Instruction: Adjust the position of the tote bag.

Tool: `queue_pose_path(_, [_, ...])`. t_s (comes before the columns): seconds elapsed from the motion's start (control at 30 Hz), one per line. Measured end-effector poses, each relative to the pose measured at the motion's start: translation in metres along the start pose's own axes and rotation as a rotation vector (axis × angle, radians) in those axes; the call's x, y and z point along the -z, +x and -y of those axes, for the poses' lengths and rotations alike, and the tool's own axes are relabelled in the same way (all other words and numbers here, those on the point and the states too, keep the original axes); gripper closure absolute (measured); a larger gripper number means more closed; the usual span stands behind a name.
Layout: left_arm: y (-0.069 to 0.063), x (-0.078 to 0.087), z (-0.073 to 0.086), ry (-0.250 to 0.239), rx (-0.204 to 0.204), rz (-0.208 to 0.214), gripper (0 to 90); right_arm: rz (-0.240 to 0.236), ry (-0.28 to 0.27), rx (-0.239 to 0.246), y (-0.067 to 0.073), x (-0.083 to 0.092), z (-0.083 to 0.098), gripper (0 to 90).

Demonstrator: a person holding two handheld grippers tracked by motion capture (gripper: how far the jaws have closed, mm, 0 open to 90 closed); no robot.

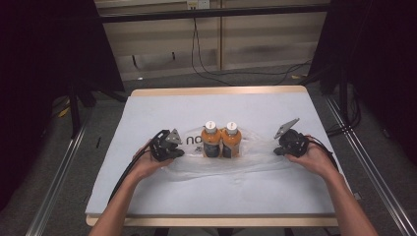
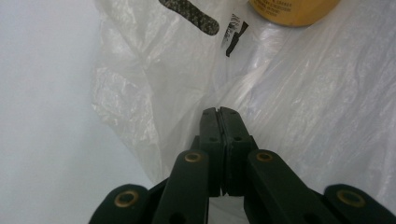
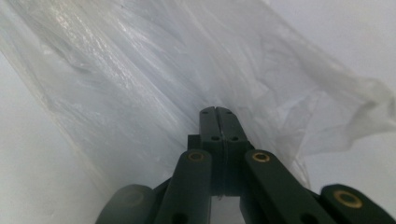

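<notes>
The left gripper (image 2: 219, 111) and right gripper (image 3: 218, 110) each had jaws pressed together, pinching the clear plastic bag (image 1: 255, 160). Two orange bottles (image 1: 222, 140) stood between them on the bag.

My forearms are bare, no sleeves. My left gripper (image 1: 167, 145) and right gripper (image 1: 290, 142) are black, each with a grey three-cornered plate, brass-ringed screws and a trailing black cable.

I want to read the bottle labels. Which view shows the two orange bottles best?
The high view: both orange bottles stand upright side by side on the plastic bag, caps visible. The left gripper view catches one bottle's base at its top edge; the right gripper view shows bag film.
</notes>
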State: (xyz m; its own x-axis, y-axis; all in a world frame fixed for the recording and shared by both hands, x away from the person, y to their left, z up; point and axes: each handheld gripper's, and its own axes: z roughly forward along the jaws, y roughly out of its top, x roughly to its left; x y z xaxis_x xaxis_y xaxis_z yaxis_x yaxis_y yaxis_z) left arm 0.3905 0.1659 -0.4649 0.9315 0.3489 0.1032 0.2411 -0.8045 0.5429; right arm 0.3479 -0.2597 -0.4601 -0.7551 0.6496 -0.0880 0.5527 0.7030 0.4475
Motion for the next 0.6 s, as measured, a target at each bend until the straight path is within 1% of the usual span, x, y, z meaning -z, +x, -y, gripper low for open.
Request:
queue_pose_path(0.07, [0.0001,0.0001,0.0005,-0.005,-0.004,-0.007,89.3,0.013,-0.002,0.004,0.0016,0.0001,0.0006,90.0])
queue_pose_path(0.13, [-0.0001,0.0007,0.0013,-0.004,0.006,-0.004,89.5,0.025,-0.012,0.011,0.0024,-0.0004,0.0012,90.0])
queue_pose_path(0.2, [0.0005,0.0014,0.0014,0.003,0.0,0.001,89.7,0.022,-0.03,-0.005,0.0028,-0.001,0.0018,90.0])
queue_pose_path(0.23, [0.0008,0.0022,0.0015,0.003,0.002,0.006,89.7,0.02,-0.035,-0.002,0.0022,-0.0012,0.0021,90.0])
queue_pose_path(0.27, [0.001,0.0026,0.002,-0.004,0.001,-0.003,89.7,0.015,-0.036,-0.013,0.0023,-0.001,0.0023,90.0])
queue_pose_path(0.3, [0.0009,0.0029,0.0023,-0.009,0.006,-0.004,89.8,0.006,-0.042,-0.02,0.0017,-0.0013,0.0023,90.0])
queue_pose_path(0.33, [0.0012,0.0037,0.0027,0.006,0.004,0.007,89.8,0.001,-0.045,-0.022,0.0012,-0.0014,0.0024,90.0])
queue_pose_path(0.4, [0.002,0.0037,0.003,0.008,0.002,0.015,89.9,-0.005,-0.052,-0.015,-0.0002,-0.0017,0.0028,90.0])
queue_pose_path(0.47, [0.0026,0.0038,0.0045,0.005,0.008,0.026,90.0,-0.003,-0.056,-0.022,-0.0006,-0.0017,0.0037,90.0])
queue_pose_path(0.5, [0.0033,0.0038,0.0048,0.006,0.008,0.027,90.0,-0.005,-0.054,-0.033,0.0006,-0.0015,0.004,90.0])
queue_pose_path(0.53, [0.0019,0.0036,0.0046,0.006,0.013,0.02,90.0,0.003,-0.058,-0.022,0.0006,-0.0018,0.0043,90.0])
queue_pose_path(0.57, [0.0009,0.0036,0.0041,0.009,0.007,0.012,90.0,0.008,-0.06,-0.017,0.0011,-0.0018,0.0043,90.0])
queue_pose_path(0.6, [0.0006,0.0038,0.0042,0.007,0.007,0.013,90.0,0.009,-0.062,-0.017,0.001,-0.0019,0.0044,90.0])
